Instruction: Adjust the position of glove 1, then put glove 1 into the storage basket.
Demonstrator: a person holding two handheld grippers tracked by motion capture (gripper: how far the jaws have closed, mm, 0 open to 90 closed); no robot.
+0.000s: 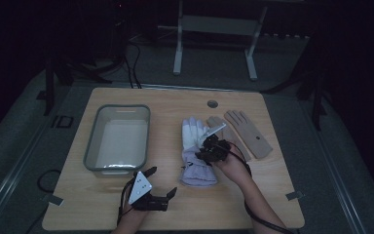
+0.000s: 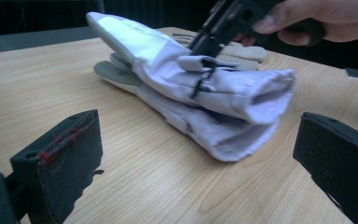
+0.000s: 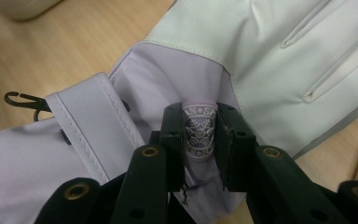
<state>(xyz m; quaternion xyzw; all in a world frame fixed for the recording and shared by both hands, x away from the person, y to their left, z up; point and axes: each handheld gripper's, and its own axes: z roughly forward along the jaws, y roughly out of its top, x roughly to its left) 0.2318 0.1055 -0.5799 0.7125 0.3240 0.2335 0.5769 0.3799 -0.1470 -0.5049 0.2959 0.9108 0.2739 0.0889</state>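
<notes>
Your right gripper [image 1: 209,146] is clamped on the small lilac logo tab [image 3: 199,129] of the white and lilac padded glove [image 1: 195,151], which lies mid-table with its twin underneath. It looks like the lifting step: the top glove's fingers [image 2: 121,35] are tilted up off the wooden table [image 1: 253,195]. Your left gripper [image 1: 163,183] waits wide open, aimed at the cuff. Next, I'd judge, a steady peel upward, maybe toward the grey plastic tub [image 1: 119,141].

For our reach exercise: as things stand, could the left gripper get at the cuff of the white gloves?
Probably yes. The left gripper is open, its jaws wide and aimed at the cuff, with bare table between. The right gripper pinches a tab farther up the gloves, away from the cuff.
</notes>
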